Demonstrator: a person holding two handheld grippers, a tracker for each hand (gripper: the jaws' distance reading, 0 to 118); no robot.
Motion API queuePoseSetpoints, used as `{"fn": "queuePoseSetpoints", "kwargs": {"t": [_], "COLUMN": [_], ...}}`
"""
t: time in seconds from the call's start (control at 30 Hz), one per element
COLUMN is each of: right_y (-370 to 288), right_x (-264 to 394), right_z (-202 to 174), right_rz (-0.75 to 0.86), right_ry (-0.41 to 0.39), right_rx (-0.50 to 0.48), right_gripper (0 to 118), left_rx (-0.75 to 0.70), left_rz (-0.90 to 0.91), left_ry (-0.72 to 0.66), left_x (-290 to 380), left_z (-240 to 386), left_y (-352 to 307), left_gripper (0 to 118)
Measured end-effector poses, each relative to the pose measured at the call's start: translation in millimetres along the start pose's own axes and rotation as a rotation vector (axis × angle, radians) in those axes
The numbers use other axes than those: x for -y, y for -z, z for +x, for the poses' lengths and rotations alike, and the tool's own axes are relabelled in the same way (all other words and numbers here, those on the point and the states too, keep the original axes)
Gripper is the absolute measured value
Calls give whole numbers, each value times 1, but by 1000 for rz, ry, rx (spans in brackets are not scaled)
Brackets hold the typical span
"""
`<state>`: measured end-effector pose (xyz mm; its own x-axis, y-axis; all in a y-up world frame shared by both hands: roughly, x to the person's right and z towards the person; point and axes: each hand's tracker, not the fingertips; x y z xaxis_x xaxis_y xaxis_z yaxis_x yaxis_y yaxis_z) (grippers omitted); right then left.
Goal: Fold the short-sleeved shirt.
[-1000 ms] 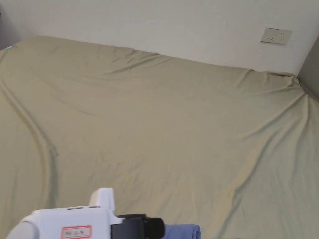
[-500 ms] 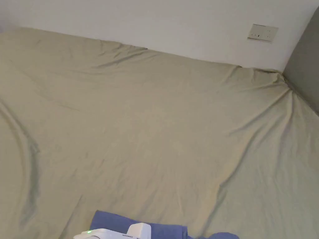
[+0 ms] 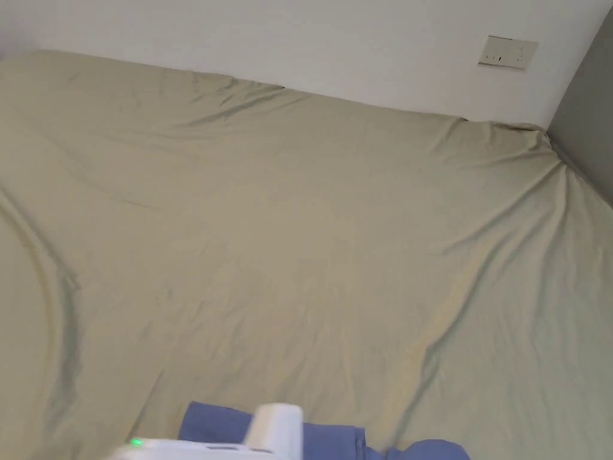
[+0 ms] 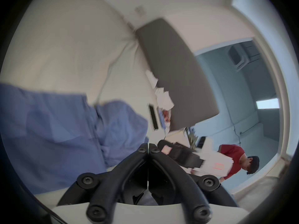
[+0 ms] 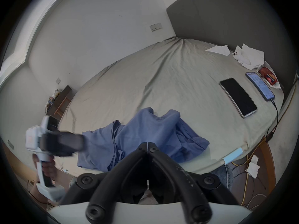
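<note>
The blue short-sleeved shirt [image 5: 145,133] lies crumpled in a heap near the front edge of the bed [image 5: 169,82], on a beige sheet. In the head view its top edge [image 3: 326,437] peeks in at the bottom, behind the left gripper's white housing [image 3: 269,428]. My right gripper [image 5: 148,145] hovers over the heap with its jaws shut and nothing between them. My left gripper [image 4: 148,146] is also shut and empty, with the shirt [image 4: 56,130] to its left. In the right gripper view the left gripper [image 5: 81,141] is blurred, at the shirt's left edge.
Two phones [image 5: 237,96] [image 5: 260,85], one on a cable, lie at the right of the bed. Crumpled paper [image 5: 249,57] and a red packet [image 5: 267,75] sit by the grey headboard [image 5: 226,17]. A wall socket [image 3: 507,52] is behind, and the wide beige sheet [image 3: 299,239] stretches back.
The left gripper has dropped lower in the head view, and its black jaws have left the picture. The head camera has shifted, and more of the blue shirt shows.
</note>
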<state>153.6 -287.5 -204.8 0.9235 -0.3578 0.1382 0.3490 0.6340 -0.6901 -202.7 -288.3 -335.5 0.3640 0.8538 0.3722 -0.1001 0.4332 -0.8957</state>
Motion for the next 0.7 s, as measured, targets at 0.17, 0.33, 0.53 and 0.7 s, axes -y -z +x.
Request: {"fn": "queuePoseSetpoints", "kwargs": {"t": [0.17, 0.33, 0.53, 0.7], "right_y": [7, 11, 12, 3], "right_x": [0, 4, -1, -7], "right_z": [-10, -23, -31, -29], "right_rz": [-15, -47, -66, -40], "right_ry": [-26, -59, -91, -63], "right_rx": [-32, -47, -34, -47], "right_gripper": [2, 2, 2, 2], "left_rx": [-361, -517, -322, -332], "left_rz": [152, 148, 166, 117], "left_ry": [22, -130, -287, -194], "left_x": [-16, -14, -8, -6], "left_z": [-44, -93, -125, -129], "left_y": [-90, -122, -113, -95], "left_gripper": [1, 92, 111, 111]}}
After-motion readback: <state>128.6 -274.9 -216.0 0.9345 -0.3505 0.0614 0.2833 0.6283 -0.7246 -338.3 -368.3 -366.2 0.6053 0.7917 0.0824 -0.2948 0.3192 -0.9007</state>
